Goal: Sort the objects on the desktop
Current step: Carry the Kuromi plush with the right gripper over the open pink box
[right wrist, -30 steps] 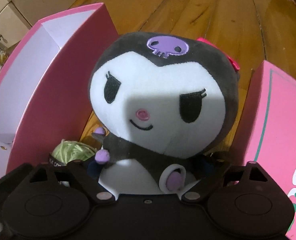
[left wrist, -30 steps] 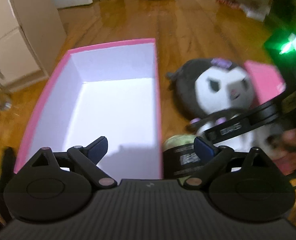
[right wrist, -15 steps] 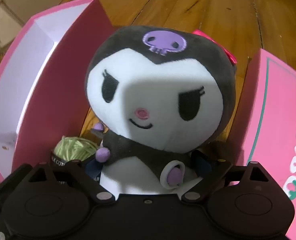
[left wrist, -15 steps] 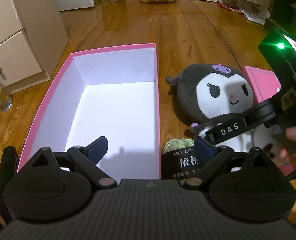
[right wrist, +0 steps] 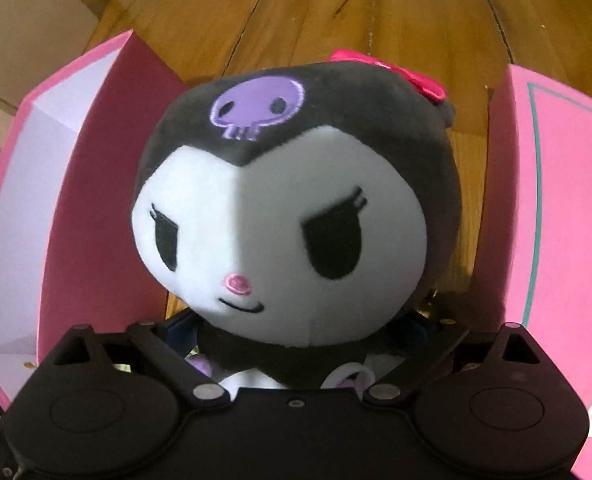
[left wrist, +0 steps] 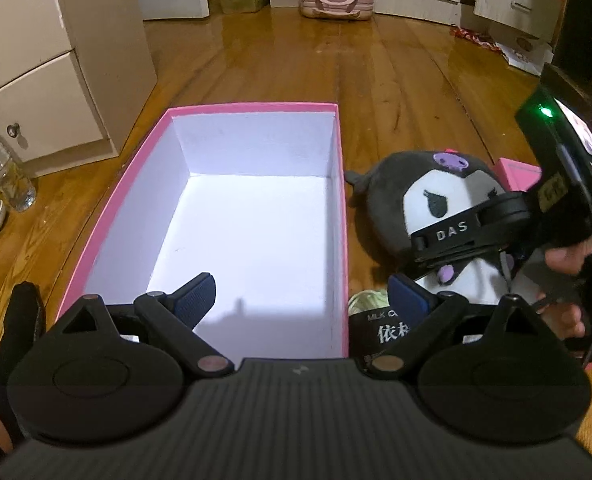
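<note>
- Plush toy (right wrist: pixel 292 220) with a dark hood, white face, purple skull mark and pink bow fills the centre of the right wrist view; its body sits between the fingers of the right gripper (right wrist: pixel 296 344), which press against its sides just below the head.
- In the left wrist view, the same plush toy (left wrist: pixel 435 200) lies at centre right on the wooden floor (left wrist: pixel 375 80), with the right gripper (left wrist: pixel 467 236) across its face and neck.
- Left gripper (left wrist: pixel 301 300) hangs at the lower centre of its view with its blue-padded fingers spread wide and nothing between them; one pad sits over the near end of the box, the other over the yarn.
- Pink box (left wrist: pixel 341 208) with a white interior lies open in the middle of the left wrist view, just left of the toy; nothing can be seen inside it.
- In the right wrist view, the pink box (right wrist: pixel 88 216) stands along the left edge beside the toy.
- Ball of pale green yarn (left wrist: pixel 367 308) with a black label sits at lower centre right, touching the box's outer right wall.
- Pink lid (right wrist: pixel 555 220) with a teal line stands along the right edge of the right wrist view, just beside the toy.
- White drawer cabinet (left wrist: pixel 56 52) occupies the upper left, with a clear plastic bottle (left wrist: pixel 0 172) at the left edge.
- Small pink suitcase (left wrist: pixel 335 0) stands at the top centre.
</note>
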Demonstrator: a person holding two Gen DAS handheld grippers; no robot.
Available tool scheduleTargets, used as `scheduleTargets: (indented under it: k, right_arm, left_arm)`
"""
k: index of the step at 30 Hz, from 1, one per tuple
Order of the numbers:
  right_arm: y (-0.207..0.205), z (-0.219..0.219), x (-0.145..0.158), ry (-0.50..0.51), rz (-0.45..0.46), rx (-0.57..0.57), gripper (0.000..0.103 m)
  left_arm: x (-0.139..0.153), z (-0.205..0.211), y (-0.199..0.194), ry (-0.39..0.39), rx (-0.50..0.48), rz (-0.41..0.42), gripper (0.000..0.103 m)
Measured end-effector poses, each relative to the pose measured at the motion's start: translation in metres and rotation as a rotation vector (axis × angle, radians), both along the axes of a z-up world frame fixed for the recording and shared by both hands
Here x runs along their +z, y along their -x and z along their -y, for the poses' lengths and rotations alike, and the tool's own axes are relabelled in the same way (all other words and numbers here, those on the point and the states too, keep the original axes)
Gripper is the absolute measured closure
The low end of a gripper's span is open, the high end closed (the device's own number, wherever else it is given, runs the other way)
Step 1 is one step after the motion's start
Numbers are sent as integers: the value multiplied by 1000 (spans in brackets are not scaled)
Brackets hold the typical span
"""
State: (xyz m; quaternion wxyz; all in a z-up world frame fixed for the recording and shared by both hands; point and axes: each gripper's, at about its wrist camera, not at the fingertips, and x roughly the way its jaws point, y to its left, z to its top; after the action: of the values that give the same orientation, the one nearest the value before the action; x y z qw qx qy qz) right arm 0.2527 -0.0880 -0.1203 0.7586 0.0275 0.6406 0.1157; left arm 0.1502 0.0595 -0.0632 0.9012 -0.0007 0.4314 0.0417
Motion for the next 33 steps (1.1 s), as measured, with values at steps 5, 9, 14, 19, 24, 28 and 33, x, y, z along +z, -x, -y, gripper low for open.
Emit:
scheduleTargets:
  k: [5,9,14,19,24,28,33]
  right_arm:
    - [27,0,16,-8,70,26,16]
    - [55,6,29,-28,122,15,18]
    - [44,5,27,-25,202,31,18]
    - [71,17,45,-68,255,42,18]
    - [77,33,47,-159,271,-10,18]
    - [99,41,53,-188,291,-38,18]
    - [106,44,66,-192,347,-33,18]
  left_arm:
    - [-3,-3,1,10,4,-3,9]
    - [-4,-6,-2,14,6,2,9]
    - [-11,1,-1,13,-9,8,9]
    - [-9,1,-1,20,-16,12,9]
    - [-8,-1,0,66,-18,18,9]
    - [-8,-2,1,74,-12,17,9]
    - [-3,-4,3,95,-4,24,9]
